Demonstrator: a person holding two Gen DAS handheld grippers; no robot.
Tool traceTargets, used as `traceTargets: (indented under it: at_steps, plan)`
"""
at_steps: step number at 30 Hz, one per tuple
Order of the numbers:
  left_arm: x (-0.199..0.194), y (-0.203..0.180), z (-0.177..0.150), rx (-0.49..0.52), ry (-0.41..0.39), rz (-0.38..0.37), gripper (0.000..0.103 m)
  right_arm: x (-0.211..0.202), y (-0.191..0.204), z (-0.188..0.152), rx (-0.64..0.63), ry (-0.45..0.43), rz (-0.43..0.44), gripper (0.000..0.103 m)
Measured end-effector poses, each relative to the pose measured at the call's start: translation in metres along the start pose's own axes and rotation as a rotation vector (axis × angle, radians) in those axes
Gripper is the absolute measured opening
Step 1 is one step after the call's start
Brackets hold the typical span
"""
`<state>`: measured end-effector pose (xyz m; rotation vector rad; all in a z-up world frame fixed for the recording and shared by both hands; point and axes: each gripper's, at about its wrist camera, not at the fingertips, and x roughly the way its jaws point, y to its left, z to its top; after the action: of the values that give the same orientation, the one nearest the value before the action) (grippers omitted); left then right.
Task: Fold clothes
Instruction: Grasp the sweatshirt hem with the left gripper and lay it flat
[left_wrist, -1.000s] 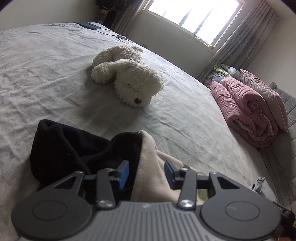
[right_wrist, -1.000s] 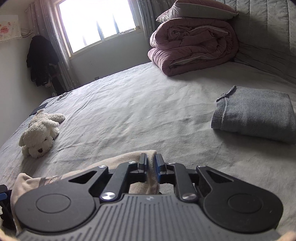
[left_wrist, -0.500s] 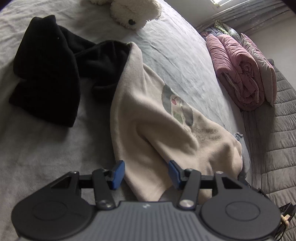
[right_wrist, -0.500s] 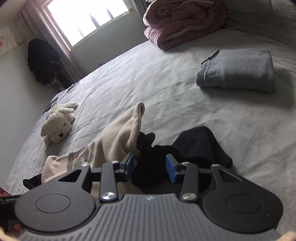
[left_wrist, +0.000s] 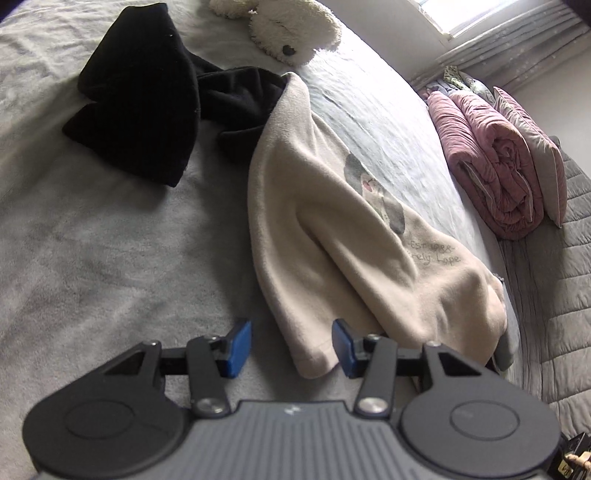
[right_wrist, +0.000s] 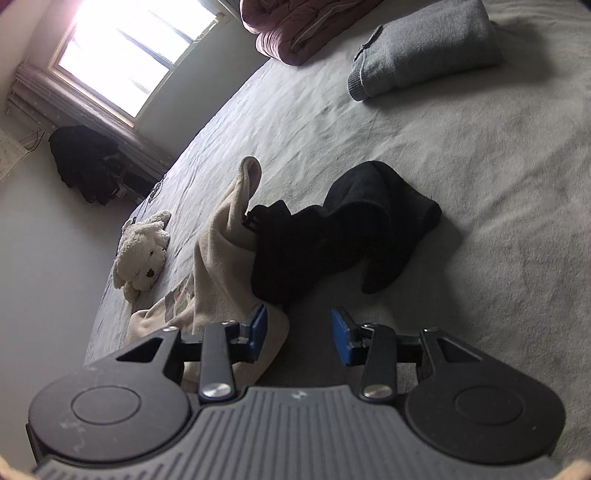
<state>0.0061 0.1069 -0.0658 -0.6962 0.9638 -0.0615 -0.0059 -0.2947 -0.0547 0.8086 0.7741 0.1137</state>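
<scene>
- Both grippers hang above the bed with nothing between their pads. On my left gripper (left_wrist: 291, 343) the blue pads stand wide apart, and the near tip of the cream garment (left_wrist: 332, 236) lies on the sheet under the gap, close to the right pad.
- On my right gripper (right_wrist: 298, 334) the jaws also stand apart; the left pad is over a rounded edge of the cream cloth, and bare sheet shows between the pads.
- From the left wrist view, going left to right: the black garment (left_wrist: 140, 107) lies crumpled, then the cream one stretches in a long bunched strip with a printed picture and some writing on it. The two touch at the far end, where the black cloth goes under the cream edge.
- Neither garment lies folded now. A grey garment (right_wrist: 424, 48) rests folded, well apart, further up the bed.
- I judge the cream cloth as soft, light fleece that will sag and drag. I would pinch it at an edge or corner, not in the thick middle.
- The grey bed sheet (left_wrist: 92, 258) is soft and a little wrinkled, so cloth may catch on it.
- Around: a white plush dog (left_wrist: 291, 29) near the black garment, a rolled pink quilt (left_wrist: 495, 162) with a pillow at the right, and a bright window (right_wrist: 129, 59).
</scene>
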Motion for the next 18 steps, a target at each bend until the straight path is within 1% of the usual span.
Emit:
traceTargets:
  at_steps: [2,4,7,9,10,11,13,15,18]
  plan:
    - [0.001,-0.002,-0.001,0.003,-0.013,0.008,0.039,0.006,-0.004,0.001,0.027,0.014,0.020,0.043]
    - [0.003,-0.003,-0.002,0.006,-0.026,0.016,0.035,0.010,-0.004,0.003,0.037,0.007,0.029,0.043]
    - [0.004,-0.007,-0.004,0.020,-0.045,0.031,0.035,0.018,-0.003,0.004,0.044,0.003,0.034,0.043]
    - [0.003,-0.009,-0.004,0.038,-0.048,0.036,0.033,0.023,-0.003,0.005,0.043,0.015,0.038,0.043]
    - [0.002,-0.011,-0.004,0.046,-0.049,0.038,0.026,0.025,-0.002,0.005,0.039,0.020,0.039,0.043]
    - [0.001,-0.012,-0.004,0.053,-0.051,0.040,0.017,0.027,-0.001,0.005,0.034,0.023,0.040,0.043]
    - [-0.001,-0.014,-0.004,0.069,-0.053,0.044,0.005,0.030,0.000,0.006,0.024,0.027,0.040,0.045]
    - [-0.003,-0.017,-0.005,0.084,-0.055,0.047,0.005,0.031,0.001,0.008,0.011,0.032,0.042,0.047]
    - [-0.023,-0.028,0.000,0.104,-0.077,0.025,0.005,0.033,0.002,0.010,-0.002,0.038,0.053,0.047]
